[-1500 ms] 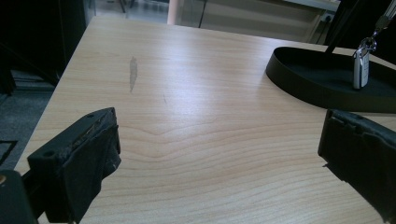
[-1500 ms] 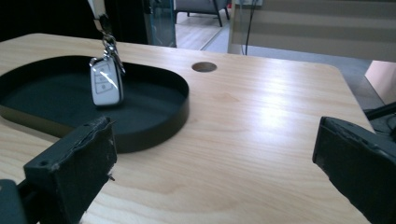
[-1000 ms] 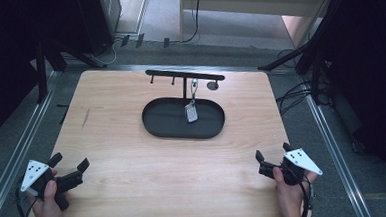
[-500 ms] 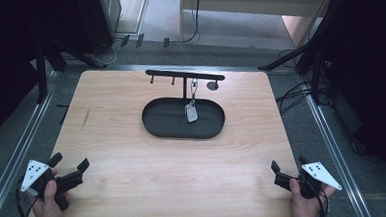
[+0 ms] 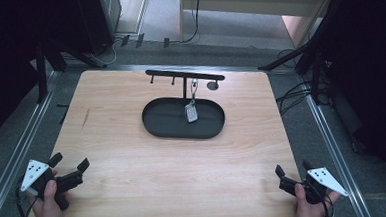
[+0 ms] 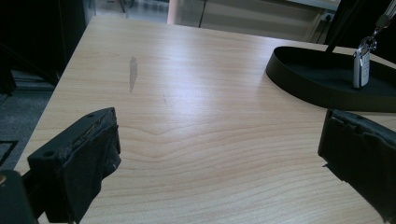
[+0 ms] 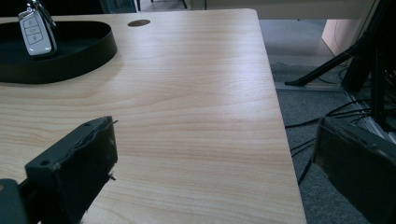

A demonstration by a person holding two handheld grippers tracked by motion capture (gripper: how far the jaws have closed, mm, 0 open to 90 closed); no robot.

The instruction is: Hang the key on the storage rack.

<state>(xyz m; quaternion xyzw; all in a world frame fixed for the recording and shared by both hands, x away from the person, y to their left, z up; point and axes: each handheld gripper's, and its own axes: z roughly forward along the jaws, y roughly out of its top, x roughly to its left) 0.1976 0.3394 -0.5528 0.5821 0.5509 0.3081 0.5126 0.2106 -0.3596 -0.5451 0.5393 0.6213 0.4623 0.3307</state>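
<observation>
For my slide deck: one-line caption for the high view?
Car key hangs from a rack over a black tray; open left gripper and right gripper wait at the table's near corners.

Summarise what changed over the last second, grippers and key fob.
The right gripper pulled back toward the person and slightly outward, to the table's near right corner, jaws open. The left gripper held its place, open. The key fob still hangs from the rack over the black tray.
</observation>
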